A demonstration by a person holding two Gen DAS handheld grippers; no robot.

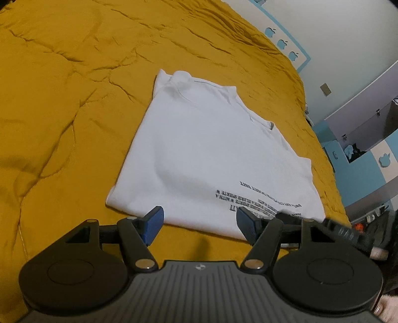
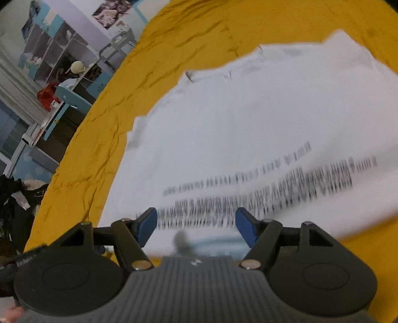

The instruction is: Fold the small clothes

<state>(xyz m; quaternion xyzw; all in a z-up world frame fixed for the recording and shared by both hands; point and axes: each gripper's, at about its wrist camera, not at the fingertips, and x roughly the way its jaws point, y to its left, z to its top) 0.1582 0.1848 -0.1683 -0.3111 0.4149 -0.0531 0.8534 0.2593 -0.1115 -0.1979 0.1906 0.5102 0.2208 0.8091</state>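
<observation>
White T-shirt (image 1: 209,154) lies flat on the yellow bed (image 1: 62,99), collar far, printed hem nearest. Left gripper (image 1: 199,222) and right gripper (image 2: 196,224) both hover at that hem, fingers wide and empty.

Mustard bedspread and a blue-and-white room around it

A wrinkled mustard-yellow bedspread (image 1: 74,99) fills most of both views, its creases running across the surface. Past its far edge, the left wrist view shows a white wall with a light-blue border and a row of blue apple decals (image 1: 282,43), and a small wall plate (image 1: 325,89) lower down. The right wrist view shows open shelving (image 2: 57,49) against a blue wall, a cream cap (image 2: 77,67) on a shelf, something red (image 2: 47,95) just below it, and a poster (image 2: 109,12) higher up.
</observation>
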